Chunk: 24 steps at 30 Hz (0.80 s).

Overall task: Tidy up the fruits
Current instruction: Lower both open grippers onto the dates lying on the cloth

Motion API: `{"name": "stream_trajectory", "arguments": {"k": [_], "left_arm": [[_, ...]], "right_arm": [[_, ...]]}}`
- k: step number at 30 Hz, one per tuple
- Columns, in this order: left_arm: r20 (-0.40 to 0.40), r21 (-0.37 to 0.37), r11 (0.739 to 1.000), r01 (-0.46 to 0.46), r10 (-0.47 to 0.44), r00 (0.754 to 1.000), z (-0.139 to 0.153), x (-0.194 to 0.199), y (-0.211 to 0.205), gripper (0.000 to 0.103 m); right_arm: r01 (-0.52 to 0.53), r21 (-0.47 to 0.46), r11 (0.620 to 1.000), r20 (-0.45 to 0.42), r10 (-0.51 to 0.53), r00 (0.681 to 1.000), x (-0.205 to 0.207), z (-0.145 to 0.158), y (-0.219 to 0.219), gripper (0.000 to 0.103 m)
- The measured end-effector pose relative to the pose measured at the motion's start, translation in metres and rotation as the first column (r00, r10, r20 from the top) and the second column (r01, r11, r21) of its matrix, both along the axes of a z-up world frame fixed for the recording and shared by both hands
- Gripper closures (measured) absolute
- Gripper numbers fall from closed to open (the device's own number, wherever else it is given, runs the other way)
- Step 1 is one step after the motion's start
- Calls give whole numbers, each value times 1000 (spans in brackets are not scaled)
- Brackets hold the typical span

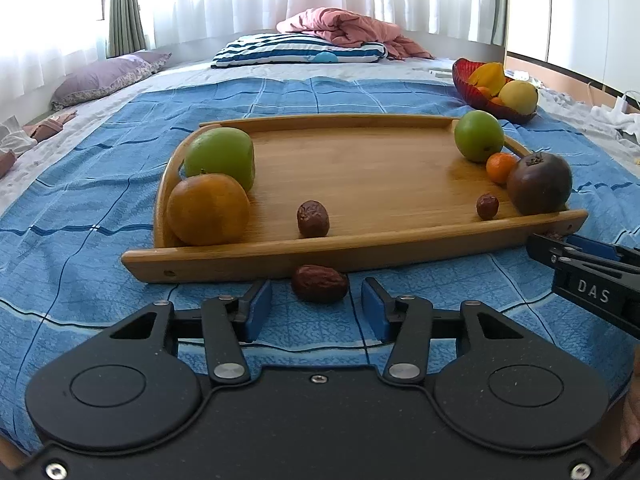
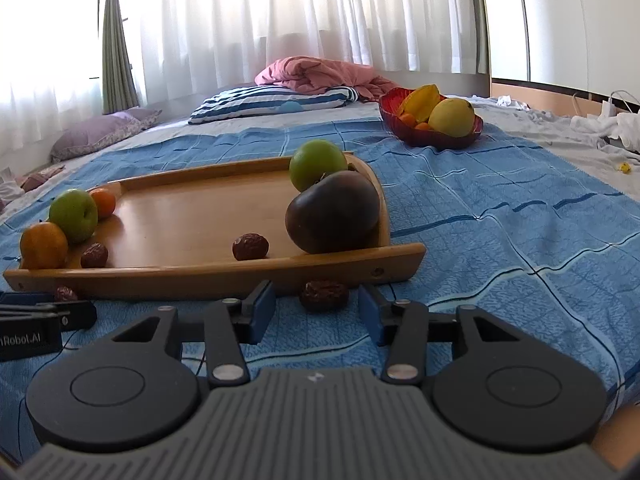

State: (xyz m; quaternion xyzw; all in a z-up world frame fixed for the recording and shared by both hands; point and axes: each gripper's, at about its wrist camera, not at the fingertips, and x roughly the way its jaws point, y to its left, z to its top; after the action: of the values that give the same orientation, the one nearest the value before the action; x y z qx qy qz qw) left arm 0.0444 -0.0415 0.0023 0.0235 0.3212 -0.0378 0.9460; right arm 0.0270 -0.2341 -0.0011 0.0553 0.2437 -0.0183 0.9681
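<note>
left gripper (image 1: 317, 306) fingers wide, date (image 1: 319, 283) between | right gripper (image 2: 317, 307) wide, second date (image 2: 323, 295) | right view only: small orange (image 2: 103, 202) upper left

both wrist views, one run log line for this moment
left hand-held gripper: open, straddling left date on blanket | right hand-held gripper: open, straddling right date | tray: fruit inside

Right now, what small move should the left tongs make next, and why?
Probably close the left tongs on the date. It lies on the blue blanket, just outside the front rim of the wooden tray, and it already sits between the open fingertips. Closing gently should be enough to grip it, without going further forward.
</note>
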Motion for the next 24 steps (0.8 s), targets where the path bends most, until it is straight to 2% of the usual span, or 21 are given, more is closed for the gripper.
{"name": "stream_trajectory", "arguments": {"k": [5, 12, 19, 22, 24], "left_arm": [[-2, -11, 1000, -11, 11, 1000, -2, 1, -1, 54], [0, -26, 999, -23, 23, 1000, -3, 4, 0, 54], [15, -23, 1000, -16, 17, 1000, -5, 1, 0, 55], [22, -18, 1000, -15, 15, 1000, -5, -2, -1, 62], [24, -28, 1000, -14, 15, 1000, -4, -3, -1, 74]], "right_arm": [[15, -17, 1000, 5, -15, 1000, 3, -3, 2, 50], [13, -72, 997, 25, -11, 1000, 1, -7, 7, 48], [16, -74, 997, 49, -13, 999, -2, -10, 8, 47], [22, -47, 999, 82, -18, 997, -6, -13, 5, 47], [24, -27, 999, 93, -22, 995, -8, -13, 3, 47]]}}
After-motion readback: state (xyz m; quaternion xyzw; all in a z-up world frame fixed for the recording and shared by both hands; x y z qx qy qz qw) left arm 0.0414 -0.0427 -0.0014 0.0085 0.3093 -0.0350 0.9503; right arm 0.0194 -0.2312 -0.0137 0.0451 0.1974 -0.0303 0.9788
